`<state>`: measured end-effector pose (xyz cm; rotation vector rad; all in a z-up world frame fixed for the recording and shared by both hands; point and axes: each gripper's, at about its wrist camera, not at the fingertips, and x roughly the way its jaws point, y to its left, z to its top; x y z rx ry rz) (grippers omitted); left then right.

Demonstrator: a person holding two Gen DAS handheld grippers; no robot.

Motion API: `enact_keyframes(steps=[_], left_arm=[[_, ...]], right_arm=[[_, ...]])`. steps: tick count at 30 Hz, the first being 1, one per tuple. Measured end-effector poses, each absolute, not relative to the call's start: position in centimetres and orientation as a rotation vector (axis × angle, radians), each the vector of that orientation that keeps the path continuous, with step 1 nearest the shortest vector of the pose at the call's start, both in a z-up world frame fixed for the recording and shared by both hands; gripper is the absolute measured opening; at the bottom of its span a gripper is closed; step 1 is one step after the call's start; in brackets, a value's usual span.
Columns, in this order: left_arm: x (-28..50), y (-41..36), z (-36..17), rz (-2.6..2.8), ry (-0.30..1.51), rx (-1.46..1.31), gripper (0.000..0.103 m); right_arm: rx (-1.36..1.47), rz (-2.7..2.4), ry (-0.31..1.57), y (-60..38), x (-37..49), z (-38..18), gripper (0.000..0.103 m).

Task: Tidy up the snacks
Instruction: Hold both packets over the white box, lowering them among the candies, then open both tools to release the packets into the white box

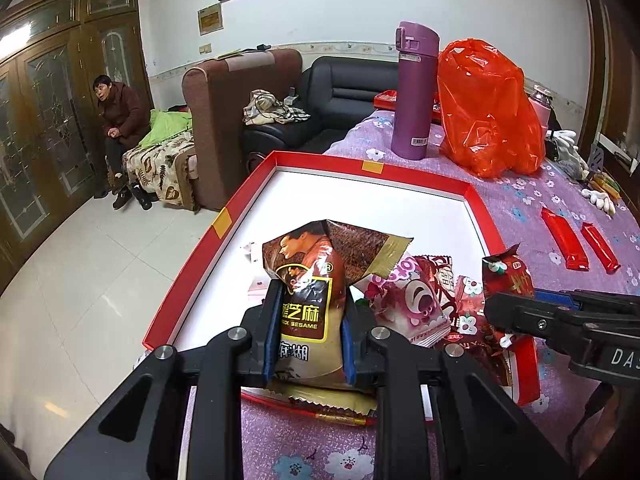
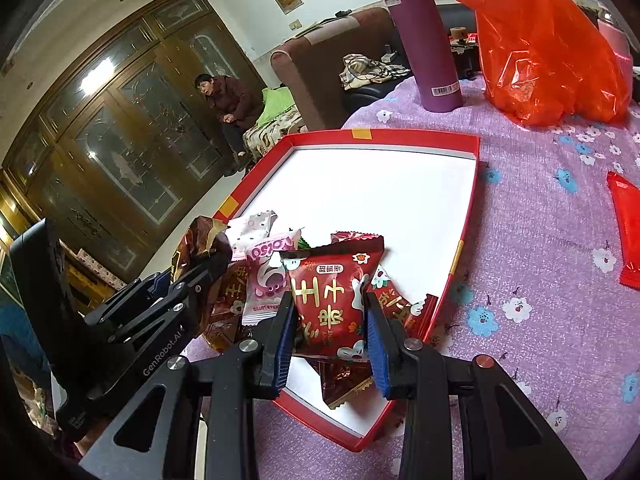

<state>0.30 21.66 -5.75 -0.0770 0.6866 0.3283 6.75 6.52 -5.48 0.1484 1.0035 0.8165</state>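
Observation:
My left gripper (image 1: 309,334) is shut on a brown black-sesame packet (image 1: 316,280), held upright over the near end of the red-rimmed white tray (image 1: 360,196). My right gripper (image 2: 330,334) is shut on a red snack packet (image 2: 332,300) over the tray's near end (image 2: 384,136). A pink bear packet (image 1: 412,304) and several red packets (image 1: 464,312) lie in the tray beside them. The right gripper shows at the right of the left wrist view (image 1: 504,312); the left gripper shows at the left of the right wrist view (image 2: 200,276).
A purple flask (image 1: 414,92) and an orange plastic bag (image 1: 488,108) stand behind the tray on the floral purple cloth (image 1: 520,200). Two red bars (image 1: 564,240) lie to the right. The table edge drops to the floor on the left. A person sits far left.

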Motion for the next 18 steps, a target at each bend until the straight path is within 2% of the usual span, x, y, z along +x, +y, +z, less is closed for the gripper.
enact_keyframes(steps=[18], left_arm=[[0.4,22.0,-6.1,0.336,0.694,-0.064,0.022]], right_arm=[[0.145,0.830,1.029,7.7,8.0,-6.2,0.034]])
